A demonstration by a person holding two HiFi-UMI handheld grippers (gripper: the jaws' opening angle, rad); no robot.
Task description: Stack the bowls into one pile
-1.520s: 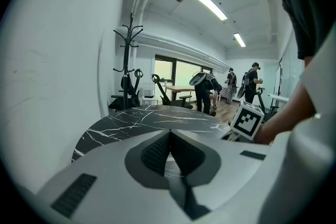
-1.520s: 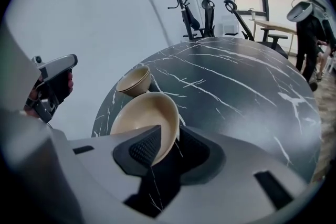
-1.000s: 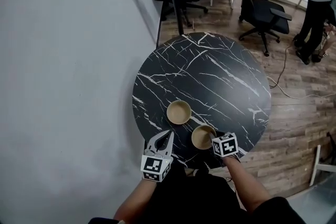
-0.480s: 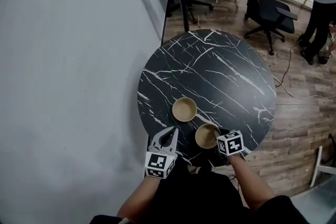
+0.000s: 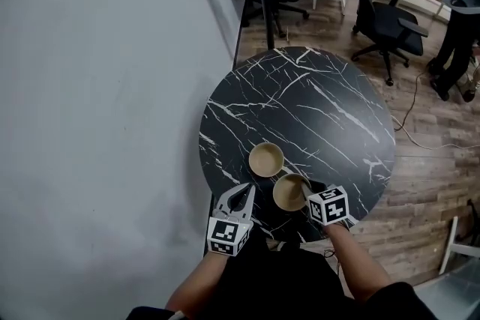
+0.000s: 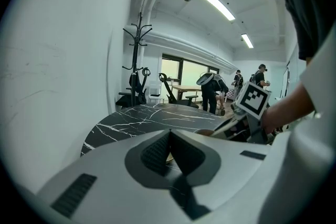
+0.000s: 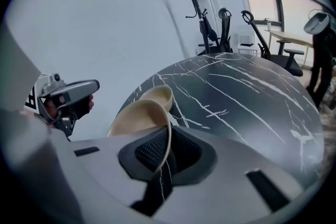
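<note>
The right hand-held gripper (image 5: 306, 195) is clamped on the rim of the held bowl (image 5: 289, 192). In the right gripper view its two dark pads (image 7: 151, 152) pinch the thin tan wall of this bowl (image 7: 137, 115) between them, and the bowl stands tilted ahead of the jaws and to their left. The second bowl (image 5: 265, 159) rests upright on the black marbled worktop (image 5: 315, 109), just beyond the held bowl and farther from the right hand-held gripper; in the right gripper view its rim (image 7: 157, 95) shows right behind the held one. The left hand-held gripper (image 5: 243, 192) hangs at the worktop's near edge, just left of the held bowl. Its jaws are together with nothing between them (image 6: 169, 150).
</note>
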